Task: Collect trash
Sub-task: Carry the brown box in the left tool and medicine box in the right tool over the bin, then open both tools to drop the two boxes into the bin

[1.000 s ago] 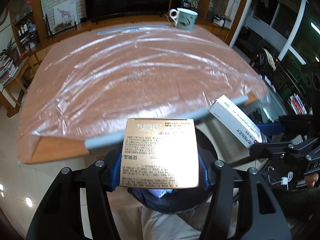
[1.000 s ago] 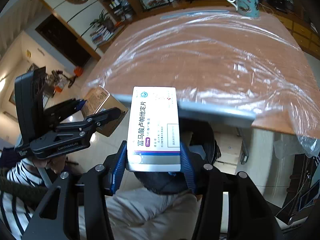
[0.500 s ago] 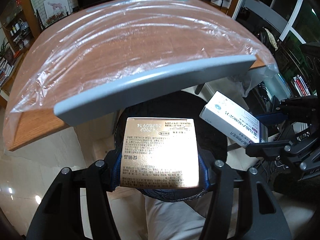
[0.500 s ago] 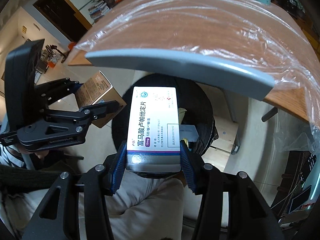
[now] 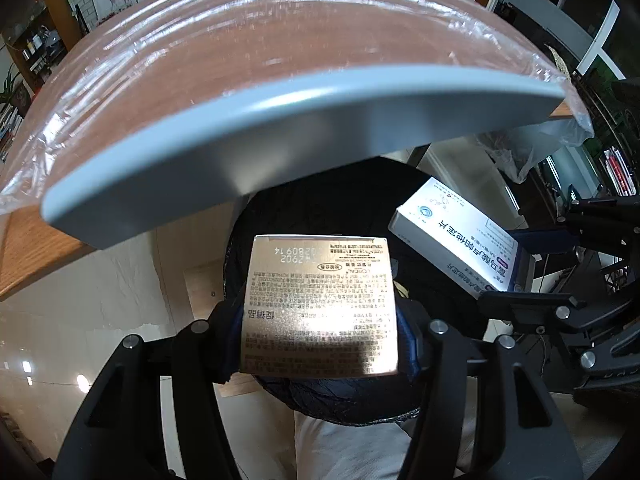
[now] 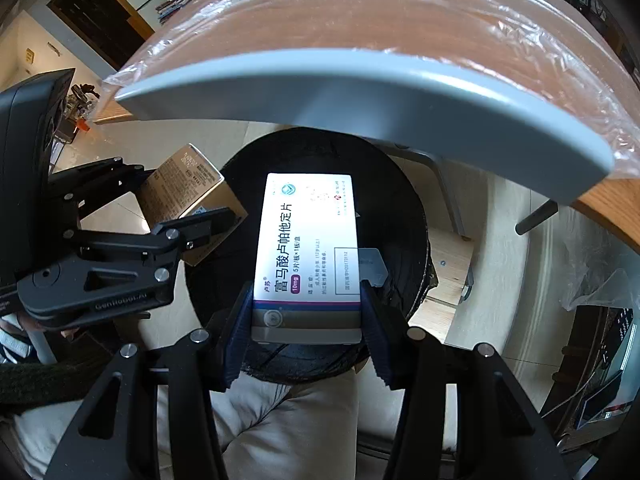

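My left gripper (image 5: 320, 336) is shut on a gold carton (image 5: 320, 304) with fine print, its blue pads pressing both sides. My right gripper (image 6: 306, 328) is shut on a white medicine box (image 6: 308, 244) with a purple band. Both boxes hang over the mouth of a round bin lined with a black bag (image 5: 348, 216), which stands on the floor under the table edge (image 5: 280, 128). In the left wrist view the white box (image 5: 452, 248) and right gripper sit to the right. In the right wrist view the gold carton (image 6: 180, 192) and left gripper sit to the left.
The wooden table (image 6: 400, 20) is covered with clear plastic film and has a grey front rim (image 6: 360, 92) just above the bin (image 6: 400, 208). A person's light trousers (image 6: 280, 420) lie below the bin. A grey table leg (image 6: 448, 192) stands at the right.
Both grippers have sunk from table height to below the table rim, tilting downward, and the boxes now hang over the black bin. Both grips are unchanged.
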Demonstrator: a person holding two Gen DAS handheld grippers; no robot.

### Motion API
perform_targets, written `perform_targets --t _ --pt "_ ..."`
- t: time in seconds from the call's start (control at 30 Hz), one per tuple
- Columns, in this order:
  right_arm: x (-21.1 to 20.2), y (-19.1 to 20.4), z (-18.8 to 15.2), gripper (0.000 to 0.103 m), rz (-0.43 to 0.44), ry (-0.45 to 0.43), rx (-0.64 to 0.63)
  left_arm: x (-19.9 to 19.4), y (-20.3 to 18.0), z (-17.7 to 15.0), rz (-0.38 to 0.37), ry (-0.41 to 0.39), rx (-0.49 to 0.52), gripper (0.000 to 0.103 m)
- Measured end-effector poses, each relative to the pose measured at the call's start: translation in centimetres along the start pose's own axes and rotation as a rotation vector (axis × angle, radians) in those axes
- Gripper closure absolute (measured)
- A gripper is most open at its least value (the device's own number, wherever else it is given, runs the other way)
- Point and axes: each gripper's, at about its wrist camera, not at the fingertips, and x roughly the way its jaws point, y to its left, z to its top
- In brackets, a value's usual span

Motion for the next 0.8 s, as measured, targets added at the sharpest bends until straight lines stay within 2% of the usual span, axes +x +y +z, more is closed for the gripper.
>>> perform_targets --t 0.5,0.6,0.63,0.67,0.7,0.8 --pt "2.7 -0.5 0.8 0.053 -0.028 0.036 0.003 3.2 -0.9 0.4 0.009 0.054 0.009 0.044" --pt "3.2 -0.5 0.9 0.052 -0.027 0.043 0.006 3.3 -1.1 0.5 -0.01 0.037 0.011 0.043" --pt "3.1 -0.6 0.9 0.05 -0.005 0.041 0.011 3.3 -1.1 0.5 -0.021 0.032 0.009 0.04" --pt "3.0 -0.7 0.8 0.038 0.01 0.04 0.02 3.3 -1.1 0.6 -0.023 0.031 0.006 0.035" --pt "2.7 -0.8 0.8 0.033 0.016 0.037 0.031 3.1 -1.1 0.6 -0.025 0.025 0.0 0.028" --pt "1.3 -1.3 0.6 0.031 0.022 0.012 0.053 2.2 -0.8 0.7 -0.047 0.016 -0.011 0.027"
